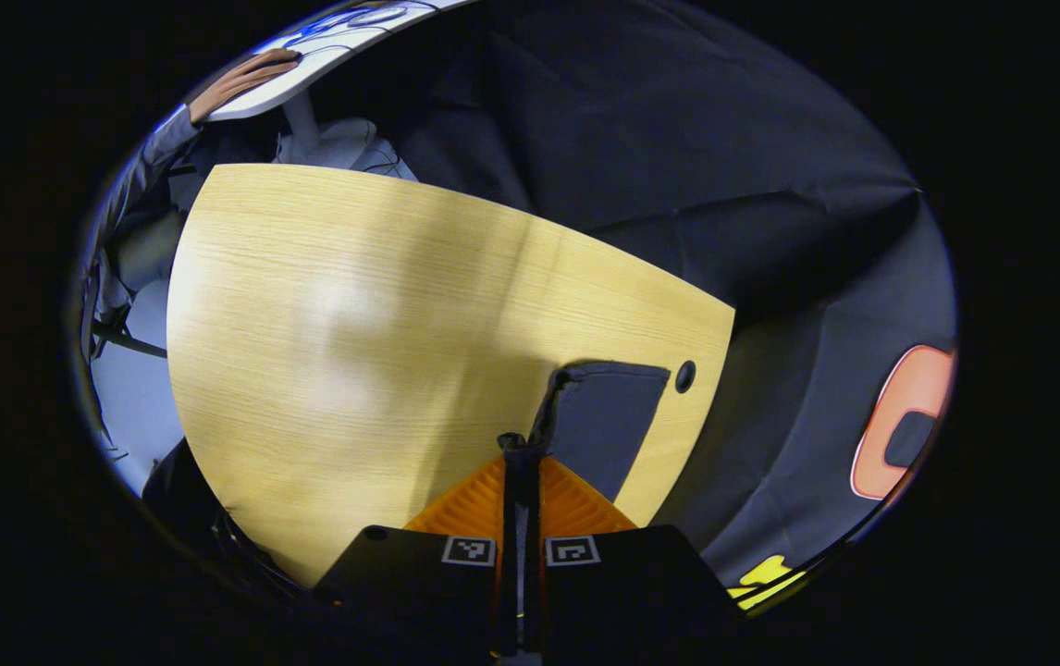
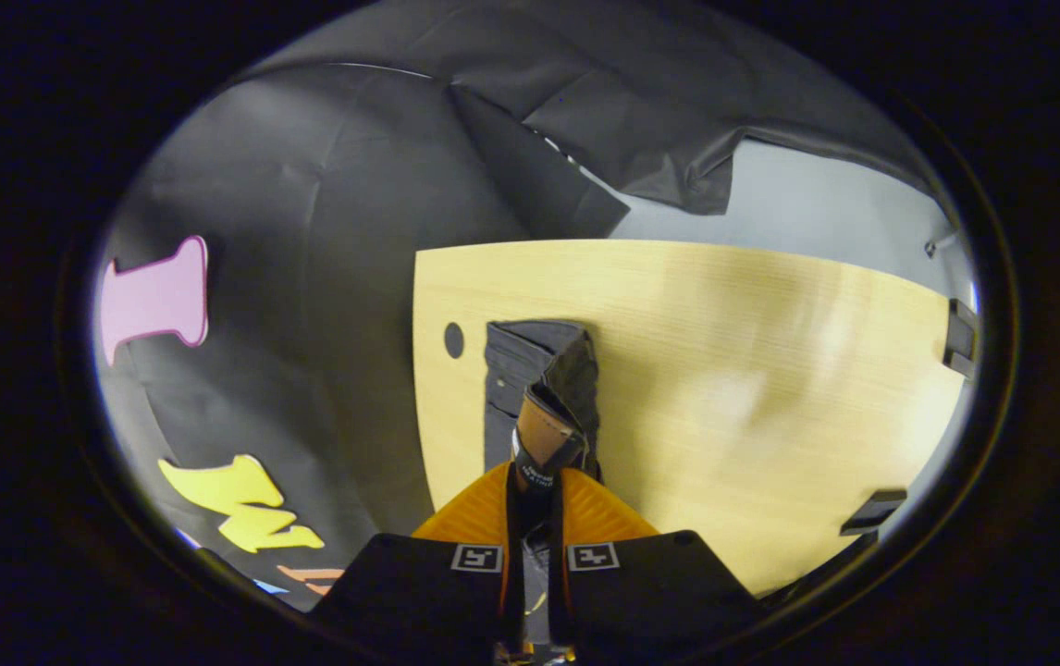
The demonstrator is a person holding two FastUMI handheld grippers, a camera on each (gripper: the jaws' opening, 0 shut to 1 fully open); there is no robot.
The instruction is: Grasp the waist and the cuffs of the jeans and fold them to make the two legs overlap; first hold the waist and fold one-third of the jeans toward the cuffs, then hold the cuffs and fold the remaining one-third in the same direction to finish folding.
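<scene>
Left gripper view first: the left hand-held gripper has its two fingers pinched nearly together on a dark edge of the jeans. Just past the fingertips the cloth hangs out as a flat dark panel, lifted above the worktop. Using the small round hole in the worktop as the landmark, the panel's far corner sits just beside that hole, on the side away from the worktop's edge. Way beyond the far edge of the worktop a person's hand rests on a white desk.

Right gripper view: the right hand-held gripper is likewise clamped tight, this time on the jeans at the waistband, with a tan leather patch poking up right at the fingertips. Beyond that the denim bunches and drops toward the worktop. Same landmark here: the hole is just beside the jeans, between them and the near edge of the worktop. Far across the worktop from the hole, two dark brackets sit at the opposite edge.
</scene>
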